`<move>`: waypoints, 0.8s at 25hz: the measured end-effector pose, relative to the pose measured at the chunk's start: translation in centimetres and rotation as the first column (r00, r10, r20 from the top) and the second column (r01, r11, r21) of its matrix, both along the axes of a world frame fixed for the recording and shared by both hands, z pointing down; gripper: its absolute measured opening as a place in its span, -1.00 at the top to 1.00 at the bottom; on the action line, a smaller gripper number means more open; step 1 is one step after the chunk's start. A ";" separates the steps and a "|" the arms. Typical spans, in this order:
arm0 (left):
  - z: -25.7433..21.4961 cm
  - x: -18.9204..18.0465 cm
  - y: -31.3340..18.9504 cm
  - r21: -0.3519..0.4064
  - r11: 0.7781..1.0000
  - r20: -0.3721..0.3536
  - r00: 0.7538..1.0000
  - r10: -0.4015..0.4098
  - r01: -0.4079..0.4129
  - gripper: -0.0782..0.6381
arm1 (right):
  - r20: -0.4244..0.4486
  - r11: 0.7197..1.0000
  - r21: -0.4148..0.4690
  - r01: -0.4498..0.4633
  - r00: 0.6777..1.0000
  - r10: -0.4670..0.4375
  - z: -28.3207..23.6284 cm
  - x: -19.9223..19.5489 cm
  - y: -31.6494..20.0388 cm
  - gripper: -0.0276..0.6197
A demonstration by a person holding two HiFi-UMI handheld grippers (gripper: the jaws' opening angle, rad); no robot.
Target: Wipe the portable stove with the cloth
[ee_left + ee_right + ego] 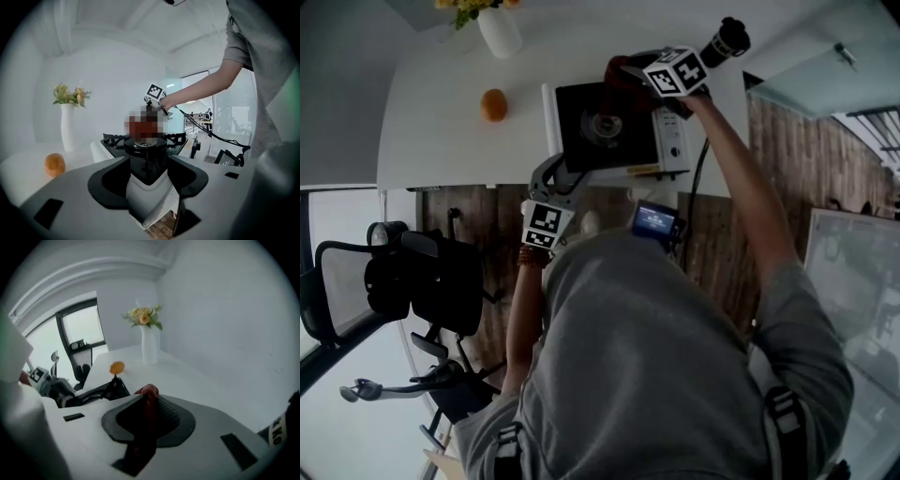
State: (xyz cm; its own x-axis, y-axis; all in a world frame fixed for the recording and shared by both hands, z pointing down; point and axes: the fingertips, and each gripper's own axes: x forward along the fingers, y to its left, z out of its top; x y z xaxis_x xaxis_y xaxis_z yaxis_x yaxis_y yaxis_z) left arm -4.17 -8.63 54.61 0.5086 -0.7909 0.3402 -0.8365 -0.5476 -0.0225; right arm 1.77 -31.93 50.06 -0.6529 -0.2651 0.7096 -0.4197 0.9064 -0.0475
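Right claw (149, 397) pinching red cloth (623, 82), over far side of stove (670, 141). Left claw (147, 174) clamped on stove's near corner.

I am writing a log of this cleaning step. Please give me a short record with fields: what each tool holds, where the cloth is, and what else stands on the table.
left tool: shut on the near edge of the portable stove
right tool: shut on the dark red cloth
cloth place: above the far side of the stove; contact with it cannot be told
table: white; also bears an orange fruit and a white vase with flowers
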 end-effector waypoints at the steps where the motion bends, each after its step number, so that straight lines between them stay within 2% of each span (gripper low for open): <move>1: 0.0 0.0 0.0 -0.002 1.000 -0.002 1.000 -0.001 0.001 0.06 | -0.069 0.999 0.005 0.035 0.997 -0.034 1.2 -0.2 0.0 0.72; 3: 0.0 0.1 -0.1 -0.006 1.000 -0.005 1.000 -0.003 0.003 0.06 | -0.165 0.997 -0.008 0.080 0.983 -0.080 3.2 -0.6 0.0 0.72; 8: 0.1 0.0 -0.2 -0.008 1.000 -0.010 1.000 -0.002 0.002 0.04 | -0.189 0.995 -0.087 0.054 0.979 -0.070 4.2 -1.5 0.1 0.72; 20: 0.0 0.0 -0.2 -0.011 1.000 -0.020 1.000 0.012 -0.012 0.04 | -0.236 0.978 -0.006 0.211 0.950 -0.206 4.2 -3.1 1.3 0.73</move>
State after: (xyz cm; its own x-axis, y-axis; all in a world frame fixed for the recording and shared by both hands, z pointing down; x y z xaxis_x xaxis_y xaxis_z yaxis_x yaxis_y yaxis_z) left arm -4.14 -8.80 54.59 0.5249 -0.7808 0.3389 -0.8299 -0.5579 0.0001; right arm -1.37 -30.66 54.22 -0.5110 -0.1560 0.8453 -0.2186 0.9746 0.0477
